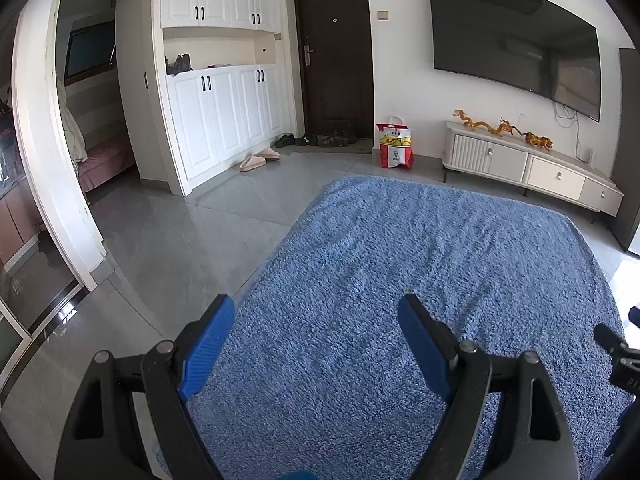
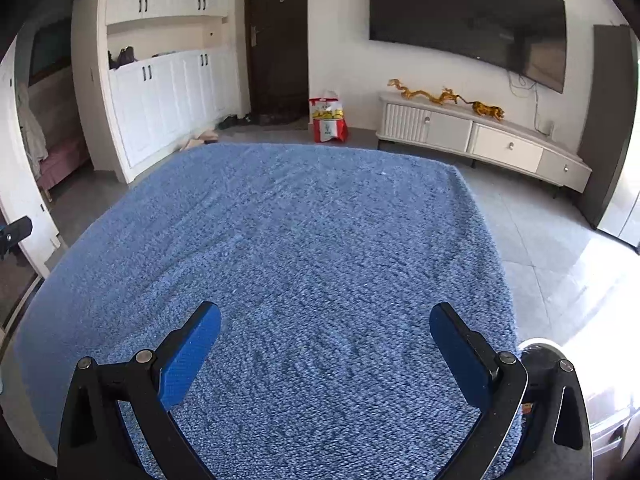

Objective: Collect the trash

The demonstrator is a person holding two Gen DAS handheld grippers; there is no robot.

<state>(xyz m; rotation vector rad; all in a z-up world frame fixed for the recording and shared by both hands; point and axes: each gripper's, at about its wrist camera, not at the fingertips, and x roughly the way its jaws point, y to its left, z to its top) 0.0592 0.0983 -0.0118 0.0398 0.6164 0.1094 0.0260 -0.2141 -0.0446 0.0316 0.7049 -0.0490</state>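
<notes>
**Both grippers spread wide above a blue rug, nothing held**

Left gripper (image 1: 316,312) and right gripper (image 2: 325,320) hover side by side over the floor, each with its blue-padded fingers held far apart and nothing between them.

Largest in both views is a shaggy blue rug (image 1: 400,264) (image 2: 280,240), which fills the lower half of each frame and lies on a grey tiled floor (image 1: 168,240) (image 2: 540,240). No loose trash can be made out on the rug's surface in either view.

On the far wall hangs a big dark television (image 1: 516,36) (image 2: 468,20). Below it stands a long, low white TV cabinet (image 1: 532,164) (image 2: 480,136), with golden dragon and tiger figurines (image 1: 504,128) (image 2: 444,96) in a row on top.

Left of the television is a dark brown entrance door (image 1: 336,48) (image 2: 278,36), and left of that a run of white cupboards (image 1: 224,116) (image 2: 164,92). Shoes and slippers (image 1: 304,144) (image 2: 224,126) lie on the floor before the door and cupboards.

A red and white paper bag (image 1: 395,146) (image 2: 329,120), the one thing here that looks like takeaway packaging, stands upright on the tiles against the wall between the door and the TV cabinet, just past the rug's far edge and well apart from both grippers.

At the right edge of the right wrist view, a round white and dark object (image 2: 540,350) sits beside the right finger; what it is cannot be told.
</notes>
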